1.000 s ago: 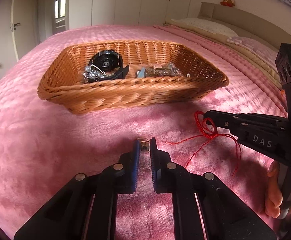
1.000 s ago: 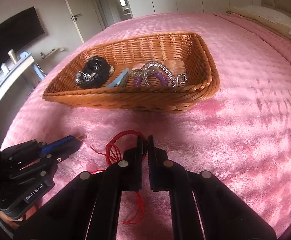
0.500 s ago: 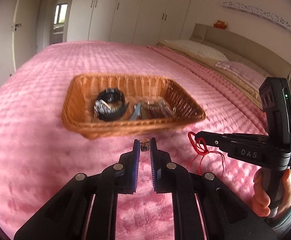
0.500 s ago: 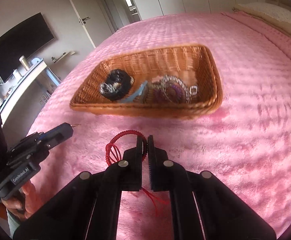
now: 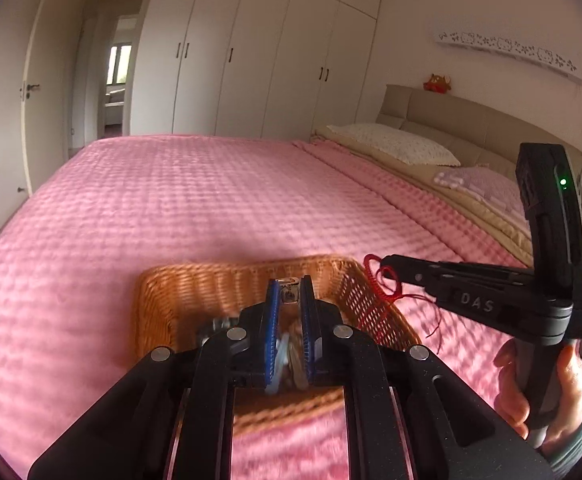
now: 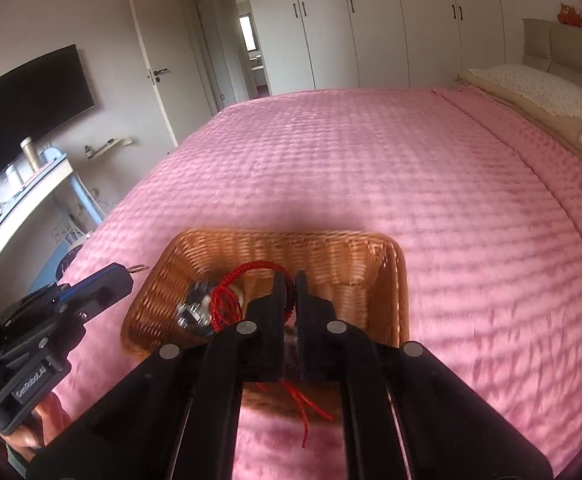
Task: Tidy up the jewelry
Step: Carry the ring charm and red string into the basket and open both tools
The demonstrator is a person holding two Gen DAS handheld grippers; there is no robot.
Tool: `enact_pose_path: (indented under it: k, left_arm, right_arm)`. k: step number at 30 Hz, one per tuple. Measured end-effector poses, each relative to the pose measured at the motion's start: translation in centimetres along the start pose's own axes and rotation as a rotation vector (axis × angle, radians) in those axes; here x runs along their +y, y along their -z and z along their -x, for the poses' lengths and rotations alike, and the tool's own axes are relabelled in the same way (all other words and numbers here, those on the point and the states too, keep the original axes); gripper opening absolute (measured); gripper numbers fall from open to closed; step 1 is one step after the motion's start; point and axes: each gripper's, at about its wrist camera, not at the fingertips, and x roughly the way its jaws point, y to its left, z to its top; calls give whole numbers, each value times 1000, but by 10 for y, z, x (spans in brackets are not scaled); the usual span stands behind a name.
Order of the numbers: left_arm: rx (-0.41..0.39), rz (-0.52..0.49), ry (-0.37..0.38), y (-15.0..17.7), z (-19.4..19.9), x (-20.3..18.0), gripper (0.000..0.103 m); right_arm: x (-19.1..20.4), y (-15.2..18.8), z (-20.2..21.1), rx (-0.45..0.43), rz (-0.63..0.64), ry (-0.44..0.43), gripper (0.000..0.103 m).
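Both my tools have lifted off the bed: left tool (image 5: 289, 298) clenched on the ring (image 5: 290, 295), right tool (image 6: 290, 294) gripping the red cord bracelet (image 6: 227, 300), now over the basket (image 6: 395, 280) at six o'clock, ready to drop.

Left tool (image 5: 290, 294) pinching ring (image 5: 289, 289) above wicker basket (image 5: 195, 292).

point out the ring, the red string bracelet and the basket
ring (image 5: 289, 294), left wrist view, its metal band between the tongs
red string bracelet (image 6: 227, 300), right wrist view, its coiled loops
basket (image 6: 399, 280), right wrist view, its right rim
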Motion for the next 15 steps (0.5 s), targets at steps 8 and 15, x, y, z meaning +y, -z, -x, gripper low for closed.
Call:
enact_pose_path:
  k: [8,15]
  left_arm:
    - [97,-30,-42,12,-78,6,9]
    - [158,-61,-45,33,-99,1,9]
  right_arm:
    - [-18,-13,-87,106,-5,76,4]
    - [-24,-5,-122,190,6,113,4]
